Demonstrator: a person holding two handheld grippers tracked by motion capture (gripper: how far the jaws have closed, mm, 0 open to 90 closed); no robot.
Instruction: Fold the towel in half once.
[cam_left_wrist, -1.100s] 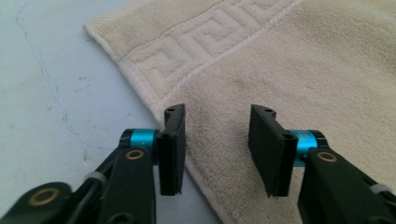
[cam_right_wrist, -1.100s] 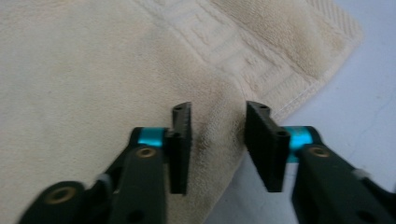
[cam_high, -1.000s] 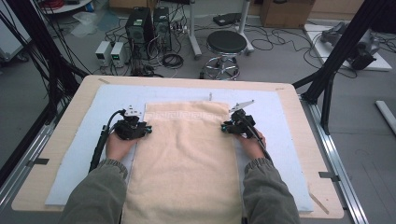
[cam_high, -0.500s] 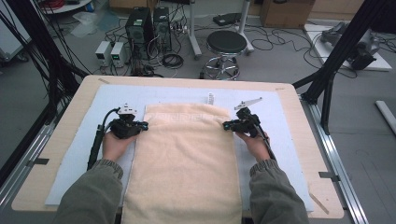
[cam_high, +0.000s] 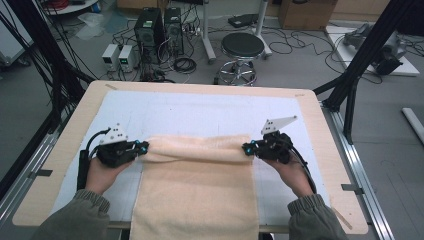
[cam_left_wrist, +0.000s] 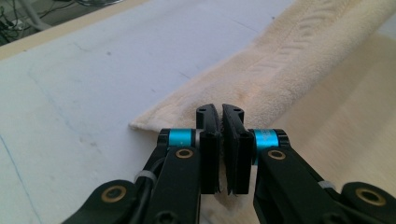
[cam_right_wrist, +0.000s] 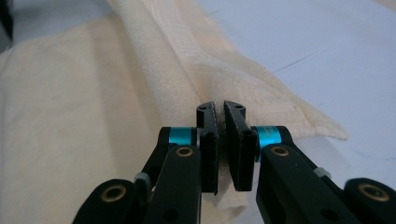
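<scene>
While both tools pinched it, the left tool (cam_high: 145, 148) and right tool (cam_high: 246, 148) each had jaws clamped on a far corner of the one cream towel (cam_high: 197, 195), folded toward the person. Bare blue mat (cam_high: 200, 112) lay beyond on the counter (cam_high: 320, 130).

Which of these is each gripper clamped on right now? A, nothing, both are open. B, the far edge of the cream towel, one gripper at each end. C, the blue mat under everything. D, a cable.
B: the left gripper and right gripper are each shut on the folded-over far edge of the cream towel, one at each end.
</scene>
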